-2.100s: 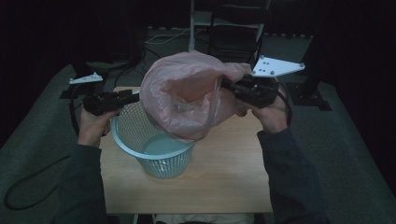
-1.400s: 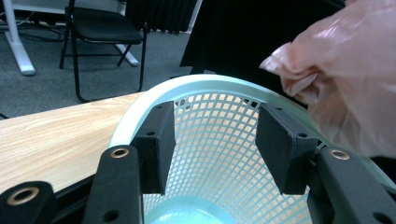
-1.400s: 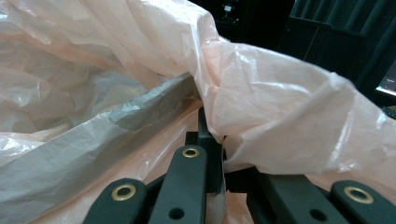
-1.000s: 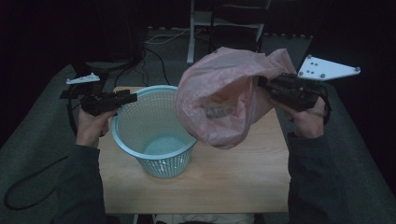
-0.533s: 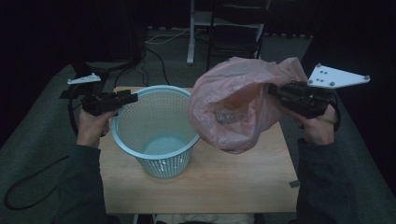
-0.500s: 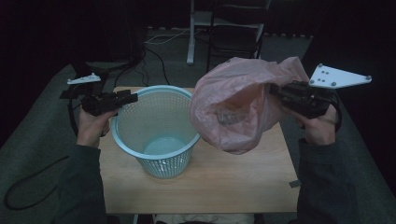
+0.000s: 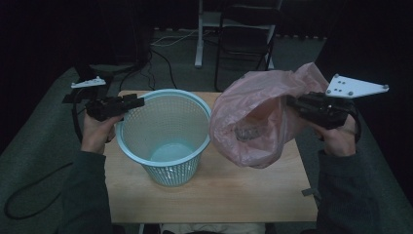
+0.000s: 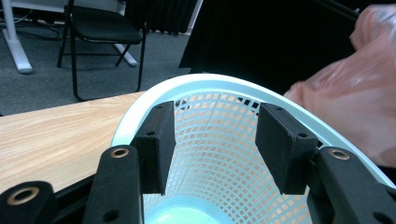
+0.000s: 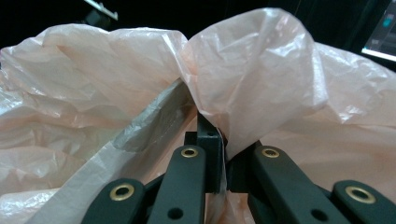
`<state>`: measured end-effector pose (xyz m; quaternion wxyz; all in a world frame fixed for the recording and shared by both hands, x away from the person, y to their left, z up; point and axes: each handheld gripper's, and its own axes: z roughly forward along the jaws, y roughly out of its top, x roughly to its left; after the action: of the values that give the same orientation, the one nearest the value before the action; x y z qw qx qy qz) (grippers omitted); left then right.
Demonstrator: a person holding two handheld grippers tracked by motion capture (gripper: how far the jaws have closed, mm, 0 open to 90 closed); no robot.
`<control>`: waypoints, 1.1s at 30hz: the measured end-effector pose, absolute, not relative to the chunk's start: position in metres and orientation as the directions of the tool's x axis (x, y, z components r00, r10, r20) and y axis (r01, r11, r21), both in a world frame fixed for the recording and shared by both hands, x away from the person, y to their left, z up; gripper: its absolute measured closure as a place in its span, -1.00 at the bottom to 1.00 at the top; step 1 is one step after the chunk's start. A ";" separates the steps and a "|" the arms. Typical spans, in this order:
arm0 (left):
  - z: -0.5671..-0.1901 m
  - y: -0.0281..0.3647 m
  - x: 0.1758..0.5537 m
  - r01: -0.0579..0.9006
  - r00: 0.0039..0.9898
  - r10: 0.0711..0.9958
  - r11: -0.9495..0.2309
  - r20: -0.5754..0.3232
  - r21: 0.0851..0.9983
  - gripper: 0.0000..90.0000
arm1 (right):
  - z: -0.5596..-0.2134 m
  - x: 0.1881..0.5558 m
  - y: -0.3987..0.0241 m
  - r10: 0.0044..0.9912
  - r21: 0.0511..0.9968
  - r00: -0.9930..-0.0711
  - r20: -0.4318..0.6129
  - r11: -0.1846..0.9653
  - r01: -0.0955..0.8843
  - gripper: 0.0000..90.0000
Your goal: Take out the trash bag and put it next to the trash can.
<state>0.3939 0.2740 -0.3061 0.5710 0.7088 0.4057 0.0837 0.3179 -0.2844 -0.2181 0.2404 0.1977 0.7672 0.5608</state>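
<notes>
High view: right tongs (image 7: 294, 103) clench crinkly pink plastic bag (image 7: 253, 122); left tongs (image 7: 134, 102) spread, straddling round mesh basket (image 7: 163, 134) rim.

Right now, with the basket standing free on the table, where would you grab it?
By the rim, tongs coming down from above with one jaw inside and one outside. The basket stands upright and open, its wall thin mesh, so the rim is the firmest edge to grip.

Dark room, grey carpet (image 7: 39, 146), black chair (image 7: 243, 44)

Thin crinkled plastic bag (image 7: 258, 124); perforated plastic basket (image 7: 165, 141); matt wood table (image 7: 219, 195).
</notes>
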 end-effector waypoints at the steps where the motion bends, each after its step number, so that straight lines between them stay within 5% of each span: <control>1: -0.306 0.274 0.394 0.479 0.658 0.671 -0.021 -0.343 0.877 0.06 | -0.221 0.319 -0.284 0.573 0.954 -0.807 -0.145 0.298 0.040 0.92; 33: -0.310 0.266 0.356 0.429 0.660 0.698 -0.045 -0.279 0.902 -0.07 | -0.287 0.336 -0.287 0.611 0.937 -0.789 -0.065 0.310 0.163 0.92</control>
<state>0.3560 0.2657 -0.3102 0.5671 0.7130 0.3950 0.1184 0.3357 -0.2866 -0.2871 0.2103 0.2478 0.7816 0.5324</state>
